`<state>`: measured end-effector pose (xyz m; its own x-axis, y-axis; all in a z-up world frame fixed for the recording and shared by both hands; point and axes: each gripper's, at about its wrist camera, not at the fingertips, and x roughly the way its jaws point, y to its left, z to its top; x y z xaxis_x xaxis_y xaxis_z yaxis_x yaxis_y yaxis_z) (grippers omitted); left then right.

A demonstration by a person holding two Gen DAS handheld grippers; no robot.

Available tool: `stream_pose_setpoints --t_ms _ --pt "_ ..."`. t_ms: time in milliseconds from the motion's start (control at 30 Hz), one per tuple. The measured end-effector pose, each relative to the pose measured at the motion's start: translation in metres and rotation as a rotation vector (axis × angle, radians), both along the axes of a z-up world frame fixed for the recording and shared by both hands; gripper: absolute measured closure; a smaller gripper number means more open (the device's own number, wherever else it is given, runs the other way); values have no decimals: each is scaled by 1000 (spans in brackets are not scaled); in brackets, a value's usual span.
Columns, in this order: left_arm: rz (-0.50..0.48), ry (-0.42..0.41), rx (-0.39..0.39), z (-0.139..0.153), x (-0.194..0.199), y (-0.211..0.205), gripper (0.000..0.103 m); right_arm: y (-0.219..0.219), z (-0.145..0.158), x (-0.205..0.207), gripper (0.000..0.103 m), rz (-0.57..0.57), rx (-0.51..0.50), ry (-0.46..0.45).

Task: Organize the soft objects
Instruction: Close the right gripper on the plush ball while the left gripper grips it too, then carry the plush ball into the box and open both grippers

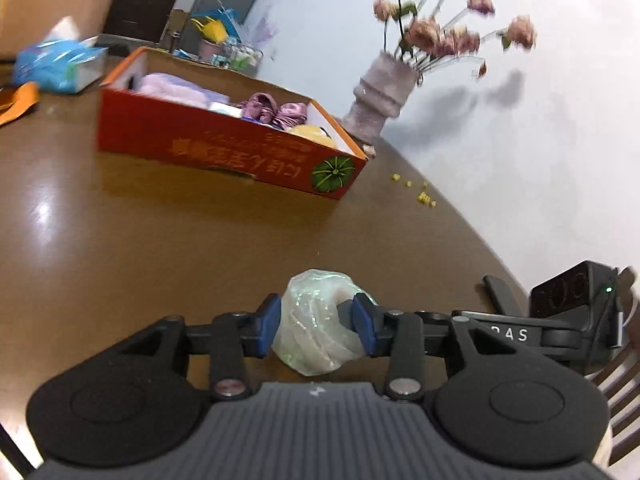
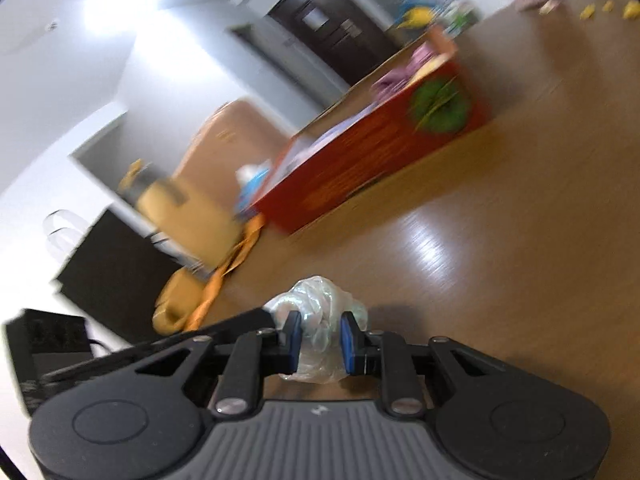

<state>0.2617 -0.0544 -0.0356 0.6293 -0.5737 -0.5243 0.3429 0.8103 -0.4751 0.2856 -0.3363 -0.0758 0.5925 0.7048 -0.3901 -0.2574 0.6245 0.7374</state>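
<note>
Left wrist view: both claws, left claw (image 1: 316, 322) and right claw (image 2: 320, 338), grip one crumpled plastic bag (image 1: 316, 320).

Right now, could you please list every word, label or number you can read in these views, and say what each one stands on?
"DAS": white letters on the black body of the right gripper, seen from the left wrist; an earlier letter may be hidden.
Yellow Chinese characters, upside down, on the side of the red cardboard box: too blurred to read.
Print on the blue tissue pack: unreadable.
Right wrist view: motion blur, nothing legible.

Both grippers' jaws narrowed, angled downward
</note>
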Motion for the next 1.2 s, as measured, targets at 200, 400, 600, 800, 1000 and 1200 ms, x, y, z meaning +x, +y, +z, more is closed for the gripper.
stream_pose_setpoints --t_ms 200,400,600,800,1000,1200 --pt "52 101 -124 -22 -11 35 78 33 -3 -12 83 61 -55 26" --pt "63 123 -107 -30 -12 35 89 40 -2 -24 70 32 -161 -7" --pt "34 73 84 -33 -19 7 98 31 12 -36 67 -21 -206 -72" --pt "17 43 115 -29 -22 4 95 44 23 -30 68 -33 -274 -135" --pt "38 20 99 -27 -21 12 92 53 18 -11 70 14 -299 -163" --pt "66 -7 63 -25 -15 32 74 53 7 -3 83 51 -215 -134"
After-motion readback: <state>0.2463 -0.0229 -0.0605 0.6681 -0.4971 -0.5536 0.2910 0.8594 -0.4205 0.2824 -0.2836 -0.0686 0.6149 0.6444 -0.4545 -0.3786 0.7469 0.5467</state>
